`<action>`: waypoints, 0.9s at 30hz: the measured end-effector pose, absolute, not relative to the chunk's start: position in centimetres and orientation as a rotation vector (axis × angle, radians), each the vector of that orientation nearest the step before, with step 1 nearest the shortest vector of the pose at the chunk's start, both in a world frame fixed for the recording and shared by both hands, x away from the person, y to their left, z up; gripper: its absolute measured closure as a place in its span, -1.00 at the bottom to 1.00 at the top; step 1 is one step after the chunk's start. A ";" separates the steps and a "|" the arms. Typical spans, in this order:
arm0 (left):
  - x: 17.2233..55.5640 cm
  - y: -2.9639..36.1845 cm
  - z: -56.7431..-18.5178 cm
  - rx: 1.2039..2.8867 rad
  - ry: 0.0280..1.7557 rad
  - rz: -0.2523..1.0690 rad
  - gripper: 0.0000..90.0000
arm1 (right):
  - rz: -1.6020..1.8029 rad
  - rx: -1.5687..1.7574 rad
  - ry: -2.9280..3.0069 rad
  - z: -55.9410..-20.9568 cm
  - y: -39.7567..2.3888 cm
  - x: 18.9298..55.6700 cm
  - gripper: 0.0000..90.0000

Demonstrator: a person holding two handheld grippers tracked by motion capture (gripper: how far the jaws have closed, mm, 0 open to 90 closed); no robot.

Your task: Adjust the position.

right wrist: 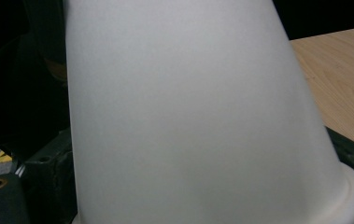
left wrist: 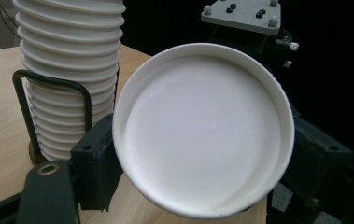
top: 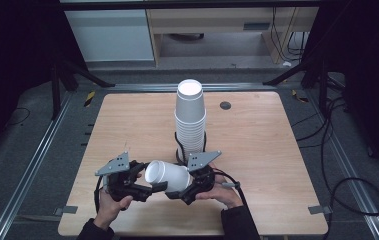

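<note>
A single white paper cup (top: 167, 175) lies on its side in the air near the table's front edge, held between both grippers. My left gripper (top: 149, 189) is shut on its narrow base end. In the left gripper view the round base (left wrist: 202, 130) faces the camera, with a black jaw touching each side. My right gripper (top: 182, 192) is shut on the wide rim end. The right gripper view shows the cup's wall (right wrist: 188, 116) close up, its rim at the lower right. A tall stack of upturned white cups (top: 190, 115) stands mid-table in a black wire holder (top: 178, 147).
The wooden table (top: 257, 150) has a small black round cap (top: 225, 105) near its far edge. The cup stack (left wrist: 67, 70) and its wire holder (left wrist: 53, 81) stand just beyond the held cup. Metal rails and cables run along the floor on both sides.
</note>
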State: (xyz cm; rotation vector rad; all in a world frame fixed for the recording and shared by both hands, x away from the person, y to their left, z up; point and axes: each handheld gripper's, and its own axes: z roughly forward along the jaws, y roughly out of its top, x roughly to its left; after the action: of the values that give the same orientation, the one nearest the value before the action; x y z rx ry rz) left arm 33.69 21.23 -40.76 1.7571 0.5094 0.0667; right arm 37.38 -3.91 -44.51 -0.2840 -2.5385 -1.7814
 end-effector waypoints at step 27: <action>34.2 22.7 -40.4 1.832 0.558 0.131 -0.70 | -1.618 -0.285 -2.769 -41.0 -7.4 38.7 -0.81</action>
State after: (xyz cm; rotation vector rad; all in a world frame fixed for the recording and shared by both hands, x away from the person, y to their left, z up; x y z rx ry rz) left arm 34.16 22.73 -40.42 1.8324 0.5578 0.1312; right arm 38.70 -7.40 -40.98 -0.2853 -2.7689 -1.6184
